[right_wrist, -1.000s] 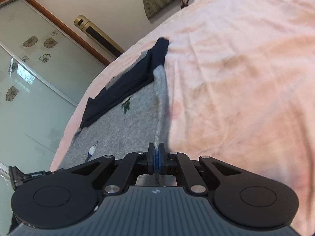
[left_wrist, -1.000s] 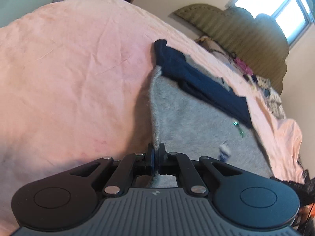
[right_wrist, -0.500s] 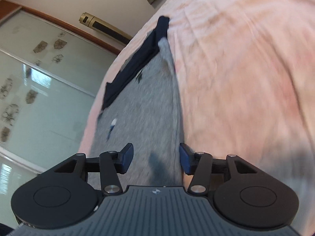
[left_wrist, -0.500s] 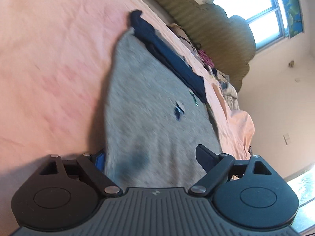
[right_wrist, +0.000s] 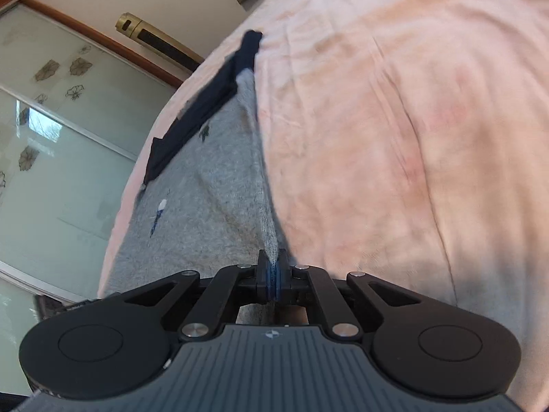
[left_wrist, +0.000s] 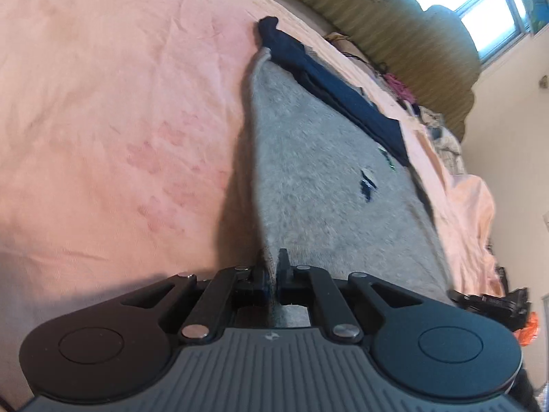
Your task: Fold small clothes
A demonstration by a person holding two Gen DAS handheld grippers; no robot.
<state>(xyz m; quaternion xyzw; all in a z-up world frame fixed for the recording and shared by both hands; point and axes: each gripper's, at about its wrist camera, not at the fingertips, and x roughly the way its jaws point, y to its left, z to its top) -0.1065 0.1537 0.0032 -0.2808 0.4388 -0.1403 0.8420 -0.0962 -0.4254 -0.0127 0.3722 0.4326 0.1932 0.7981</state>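
Now left gripper point(left_wrist: 272, 269) and right gripper point(right_wrist: 272, 274) each pinch the grey garment's point(left_wrist: 326, 185) edge.

A grey fuzzy garment point(left_wrist: 326, 185) lies spread on the pink bed, small dark motifs on its face, a navy band point(left_wrist: 329, 89) along its far edge toward 1 o'clock. Its near edge is lifted into a taut ridge at 6 o'clock point(right_wrist: 219, 189).

That was a home bedroom: a bed under a pink sheet point(left_wrist: 120, 103), an olive padded headboard point(left_wrist: 394, 31), a bright window point(left_wrist: 480, 10) (curtain beside it), and frosted floral sliding doors point(right_wrist: 58, 144).
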